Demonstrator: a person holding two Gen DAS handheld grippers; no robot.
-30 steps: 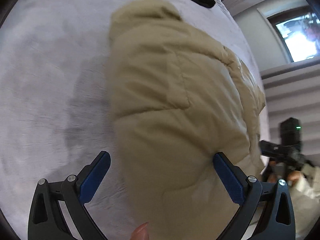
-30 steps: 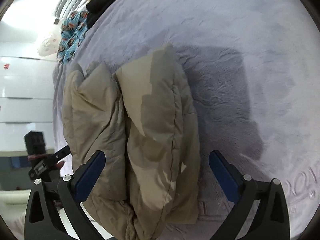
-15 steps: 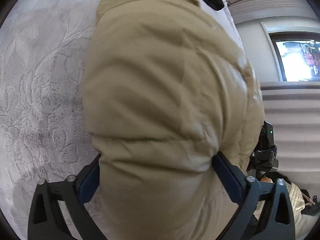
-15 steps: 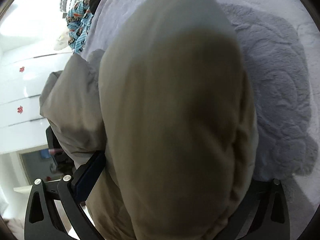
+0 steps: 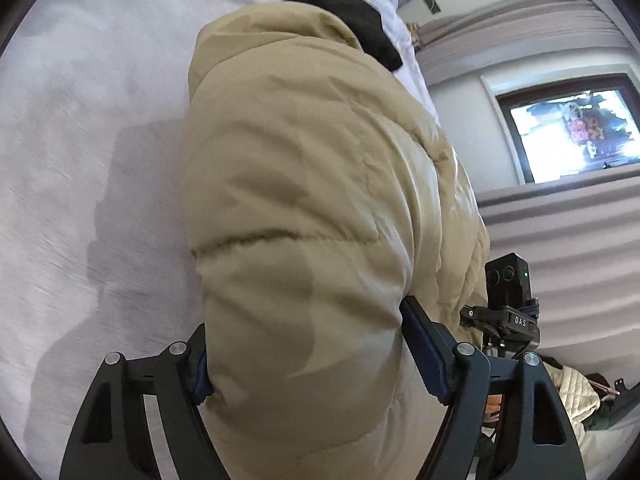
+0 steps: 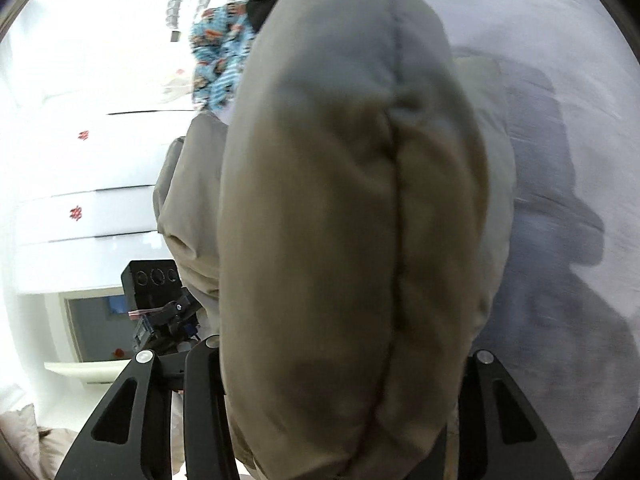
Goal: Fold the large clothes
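A folded beige puffer jacket (image 5: 304, 208) fills both views and rises off the grey bedspread (image 5: 80, 160). My left gripper (image 5: 308, 364) is shut on one end of the thick bundle; its blue pads press into the padding on both sides. My right gripper (image 6: 340, 380) is shut on the other end of the jacket (image 6: 344, 208); its fingertips are buried in the fabric. The right gripper also shows past the jacket in the left wrist view (image 5: 508, 316), and the left gripper shows in the right wrist view (image 6: 160, 304).
A black garment (image 5: 328, 4) lies at the far end of the bed. A blue patterned cloth (image 6: 220, 48) lies near white drawers (image 6: 80, 180). A window (image 5: 572, 132) and grey curtains are to the right. A quilted cream cloth (image 5: 576, 392) lies low on the right.
Both grippers came down from above the jacket, straddled its ends and closed on them. The bundle has since risen a little off the bedspread.
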